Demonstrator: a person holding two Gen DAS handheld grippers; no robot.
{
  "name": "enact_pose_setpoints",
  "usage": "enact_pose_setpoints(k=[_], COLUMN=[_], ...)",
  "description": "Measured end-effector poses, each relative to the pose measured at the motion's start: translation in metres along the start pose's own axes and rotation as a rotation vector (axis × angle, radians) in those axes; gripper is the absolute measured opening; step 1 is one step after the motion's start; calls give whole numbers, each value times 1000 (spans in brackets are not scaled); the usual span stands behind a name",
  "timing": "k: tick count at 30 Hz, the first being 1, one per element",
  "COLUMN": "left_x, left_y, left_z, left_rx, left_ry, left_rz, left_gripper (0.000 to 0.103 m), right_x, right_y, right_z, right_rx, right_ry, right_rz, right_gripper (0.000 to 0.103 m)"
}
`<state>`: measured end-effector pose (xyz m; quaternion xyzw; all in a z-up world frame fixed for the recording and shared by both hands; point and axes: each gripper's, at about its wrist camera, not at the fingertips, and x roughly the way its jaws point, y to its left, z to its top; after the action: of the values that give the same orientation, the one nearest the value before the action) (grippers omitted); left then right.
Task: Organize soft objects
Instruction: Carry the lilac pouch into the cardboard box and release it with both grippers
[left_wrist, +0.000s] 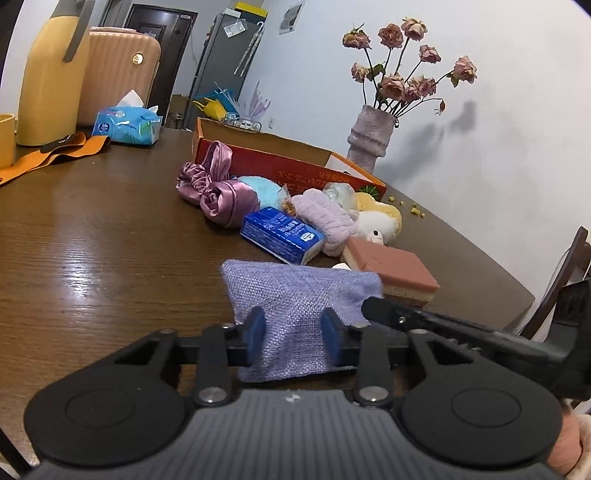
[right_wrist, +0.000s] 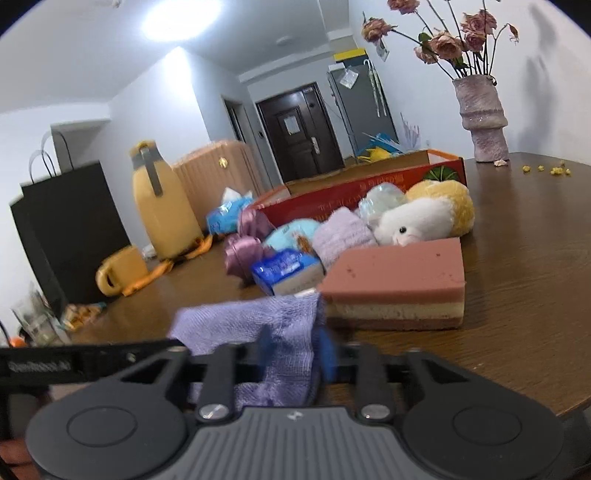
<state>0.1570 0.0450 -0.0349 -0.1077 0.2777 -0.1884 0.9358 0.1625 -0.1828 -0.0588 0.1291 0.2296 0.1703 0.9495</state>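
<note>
Left wrist: lilac pouch (left_wrist: 295, 295) between jaws (seemingly pinched).

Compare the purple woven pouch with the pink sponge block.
The pouch is limp purple woven cloth; the sponge is a stiff block, pink over a cream layer.
The pouch is gripped by both tools, left and right; the sponge lies free on the table.
The pouch sags into folds; the sponge keeps flat faces and straight edges.
Both sit at the near end of the pile.
</note>
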Motion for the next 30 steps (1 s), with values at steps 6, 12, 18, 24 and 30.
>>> enact_pose_setpoints(k=[6, 12, 18, 24, 30], left_x=[-15, -24, 28, 150, 273], left_y=[-8, -17, -18, 13, 43], left_z=[4, 59, 172, 278, 305], left_rx=[45, 107, 188, 196, 225], left_ry=[-26, -166, -205, -87, 62], left_rz=[3, -37, -4, 81, 207], left_gripper=[6, 5, 4, 4, 5], right_x=[-16, -27, 24, 160, 307], right_y=[3, 10, 6, -14, -44], right_z=[2, 47, 158, 270, 301], right_rx=[-14, -81, -178, -187, -181], right_ry=[-46, -145, -160, -3, 210], right_rz=[3, 56, 96, 45, -61], right_gripper=[2, 2, 1, 1, 1])
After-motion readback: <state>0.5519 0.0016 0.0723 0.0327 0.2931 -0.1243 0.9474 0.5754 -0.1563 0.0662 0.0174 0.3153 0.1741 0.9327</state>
